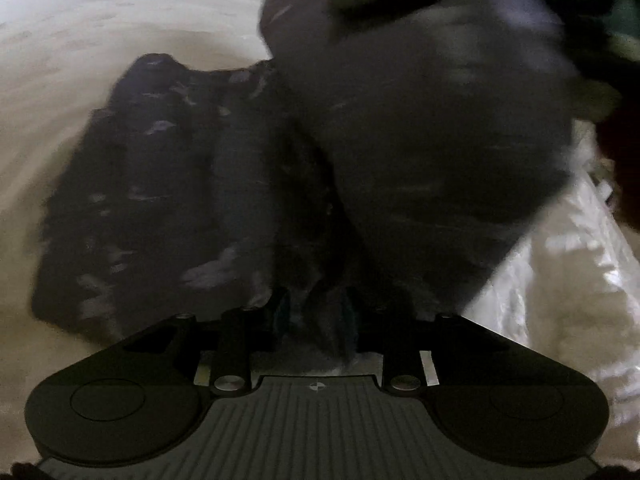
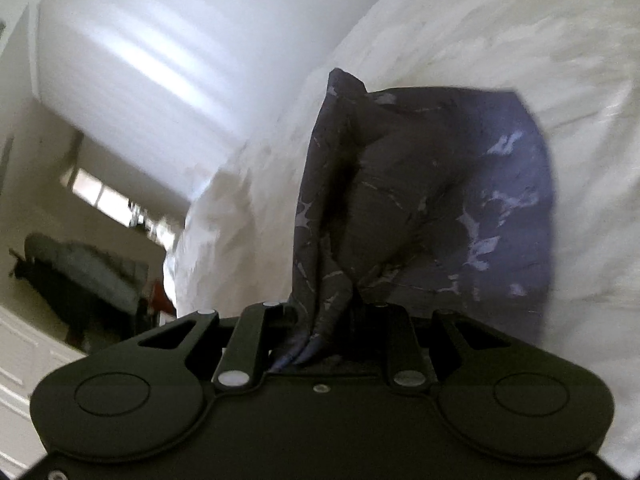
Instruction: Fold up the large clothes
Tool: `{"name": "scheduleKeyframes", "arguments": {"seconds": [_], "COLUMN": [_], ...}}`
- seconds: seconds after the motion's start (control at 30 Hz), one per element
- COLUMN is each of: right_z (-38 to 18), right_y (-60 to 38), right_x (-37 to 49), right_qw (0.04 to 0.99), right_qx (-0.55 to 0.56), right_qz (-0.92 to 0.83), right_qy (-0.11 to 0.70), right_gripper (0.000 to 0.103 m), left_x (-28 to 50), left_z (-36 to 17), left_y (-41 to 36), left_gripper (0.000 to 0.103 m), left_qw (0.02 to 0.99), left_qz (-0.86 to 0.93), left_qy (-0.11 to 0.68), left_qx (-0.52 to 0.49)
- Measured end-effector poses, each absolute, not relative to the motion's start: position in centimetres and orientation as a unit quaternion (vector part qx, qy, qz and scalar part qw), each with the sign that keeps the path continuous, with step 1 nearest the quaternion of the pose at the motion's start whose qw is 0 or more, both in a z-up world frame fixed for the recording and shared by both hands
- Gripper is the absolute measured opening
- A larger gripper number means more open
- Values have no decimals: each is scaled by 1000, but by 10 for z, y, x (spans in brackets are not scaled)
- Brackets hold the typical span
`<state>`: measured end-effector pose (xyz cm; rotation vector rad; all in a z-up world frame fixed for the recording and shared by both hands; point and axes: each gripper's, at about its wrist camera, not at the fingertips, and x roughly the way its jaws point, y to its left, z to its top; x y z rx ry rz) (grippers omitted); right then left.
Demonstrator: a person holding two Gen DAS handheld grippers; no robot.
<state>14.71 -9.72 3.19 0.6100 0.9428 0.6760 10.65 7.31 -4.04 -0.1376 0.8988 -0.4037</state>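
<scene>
A large dark navy garment with pale marbled streaks [image 1: 168, 184] lies on a white bed [image 1: 60, 80]. My left gripper [image 1: 316, 316] is shut on a bunched edge of it, and a lifted fold [image 1: 432, 128] hangs blurred in front. In the right wrist view the same garment [image 2: 440, 200] drapes over the bed [image 2: 520, 40]. My right gripper [image 2: 320, 328] is shut on a pinched fold of it, the cloth rising from the jaws.
White bedding covers most of both views. A crumpled shiny white sheet [image 1: 560, 280] lies at the right. A white wall [image 2: 140, 60], a window [image 2: 104, 196] and a dark chair with clothes [image 2: 80, 272] are at the left of the bed.
</scene>
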Motion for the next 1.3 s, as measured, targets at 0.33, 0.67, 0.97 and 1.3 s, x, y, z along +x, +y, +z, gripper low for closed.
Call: {"name": "scheduleKeyframes", "arguments": {"seconds": [0.33, 0.67, 0.97, 1.3], "right_z": [-18, 6, 48, 16], "right_y": [2, -22, -119, -142], "right_x": [169, 156, 138, 124], "right_qw": [750, 738, 825, 878], "right_qx": [234, 255, 238, 150], "right_qz": [358, 429, 367, 277], "right_qy": [505, 454, 357, 360], "right_gripper": [47, 69, 76, 44], "left_x": [80, 65, 91, 126], "left_z": [-28, -2, 22, -52], "left_y": [109, 92, 64, 98], "left_gripper": [29, 30, 39, 41], "left_qw": [894, 904, 927, 919], "left_qz": [-157, -225, -247, -138], "left_qy": [416, 363, 282, 369], "left_qx": [-54, -20, 14, 1]}}
